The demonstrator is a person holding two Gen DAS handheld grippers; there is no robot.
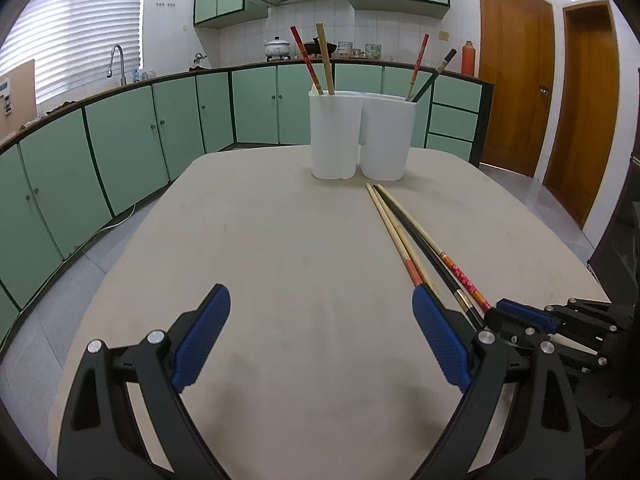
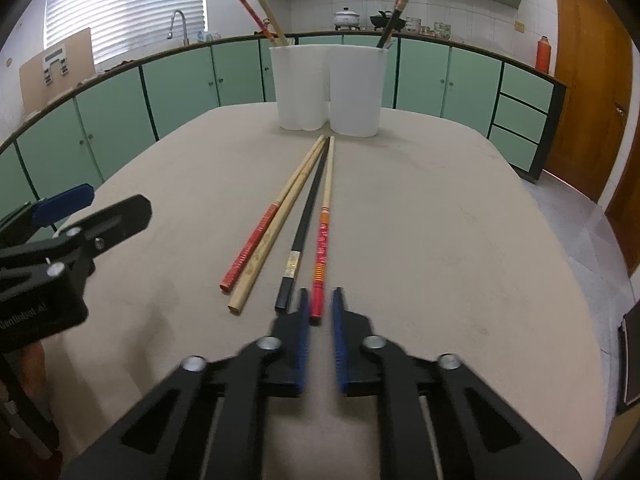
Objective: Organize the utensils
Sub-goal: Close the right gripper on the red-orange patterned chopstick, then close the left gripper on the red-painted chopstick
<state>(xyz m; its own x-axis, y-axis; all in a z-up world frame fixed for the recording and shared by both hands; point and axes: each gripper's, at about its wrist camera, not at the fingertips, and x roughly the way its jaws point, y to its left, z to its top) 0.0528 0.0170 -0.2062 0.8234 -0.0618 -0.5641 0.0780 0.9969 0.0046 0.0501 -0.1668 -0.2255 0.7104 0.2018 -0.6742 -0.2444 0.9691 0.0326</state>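
Note:
Several chopsticks lie side by side on the beige table [image 2: 440, 220]: a red-handled one [image 2: 256, 240], a plain bamboo one [image 2: 276, 232], a black one [image 2: 308, 216] and an orange-red patterned one [image 2: 322, 248]. My right gripper [image 2: 319, 304] is nearly closed around the near end of the orange-red chopstick, with a narrow gap still showing. My left gripper [image 1: 320, 320] is open and empty, to the left of the chopsticks [image 1: 404, 240]. Two white holders [image 1: 362, 136] stand at the far side of the table, each with two chopsticks upright in it; they also show in the right wrist view [image 2: 328, 92].
Green kitchen cabinets [image 1: 120, 152] and a counter with a sink and pots run behind the table. Wooden doors [image 1: 548, 92] are at the right. The left gripper's body [image 2: 60, 260] shows at the left of the right wrist view.

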